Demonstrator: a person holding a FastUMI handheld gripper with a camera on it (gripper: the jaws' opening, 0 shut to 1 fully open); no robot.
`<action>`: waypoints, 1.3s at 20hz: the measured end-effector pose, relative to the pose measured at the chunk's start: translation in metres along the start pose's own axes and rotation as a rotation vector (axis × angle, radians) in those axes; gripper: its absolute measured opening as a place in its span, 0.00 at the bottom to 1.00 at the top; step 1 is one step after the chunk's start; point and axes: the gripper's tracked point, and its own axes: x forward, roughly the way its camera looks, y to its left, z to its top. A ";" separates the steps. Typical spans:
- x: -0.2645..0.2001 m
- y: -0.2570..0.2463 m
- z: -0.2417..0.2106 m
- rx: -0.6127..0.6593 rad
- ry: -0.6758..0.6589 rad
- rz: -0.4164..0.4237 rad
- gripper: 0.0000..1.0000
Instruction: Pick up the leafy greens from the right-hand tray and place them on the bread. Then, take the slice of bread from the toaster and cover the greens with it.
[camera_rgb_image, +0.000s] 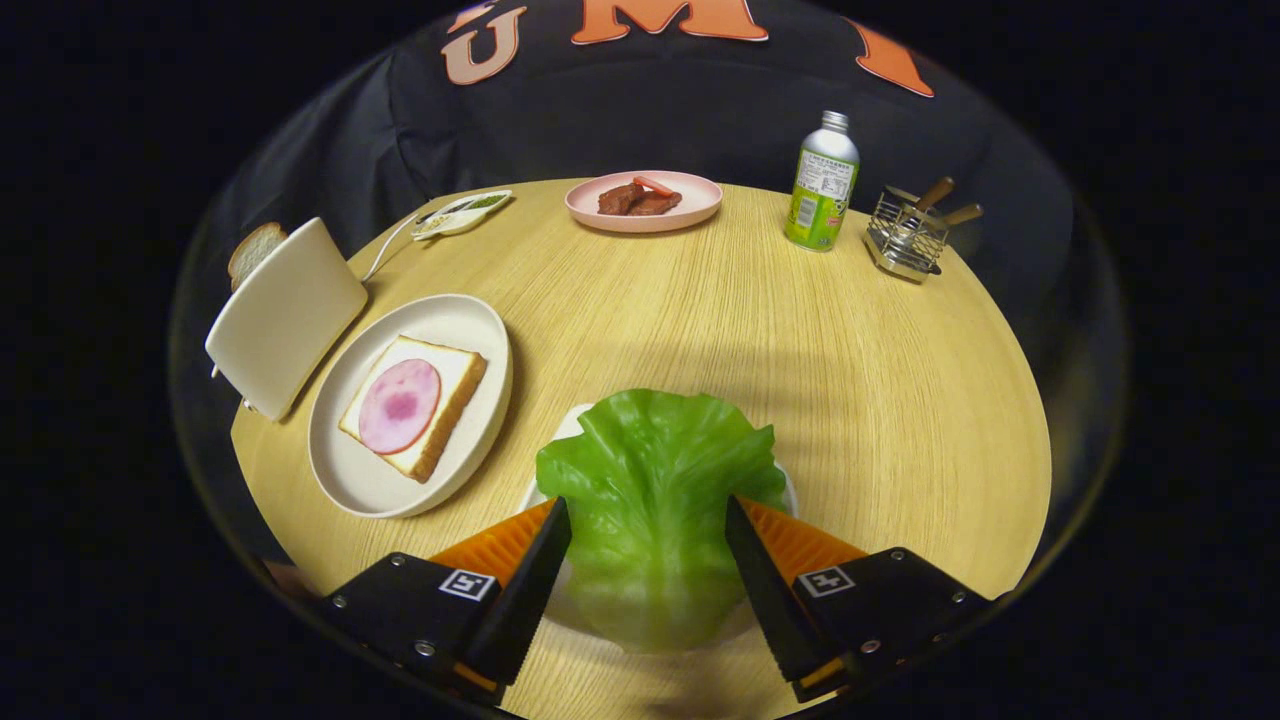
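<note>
Between half-spread gripper (648, 515) fingers, a lettuce leaf (650, 500) over its white tray (572, 420); grip on it unclear.

1. Stands in the middle of the booth: a round table (700, 330) with a pale, straw-coloured wood-grain top, grain running in fine straight lines.
2. Hangs behind the table: a black cloth wall (640, 110), draped in soft folds and closing off the whole far side.
3. Falls across the near half of the tabletop: a broad, soft shadow, darker toward the near edge.
4. Glows evenly on the far half of the top, without sharp highlights; light seems to come from above.
5. Drops away into darkness past the table's rim; cannot tell the floor.
</note>
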 end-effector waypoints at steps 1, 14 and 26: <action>0.002 -0.004 0.005 -0.006 -0.015 -0.020 0.92; -0.005 0.004 0.011 0.023 -0.086 -0.008 0.11; -0.035 0.035 0.051 0.085 -0.211 0.106 0.09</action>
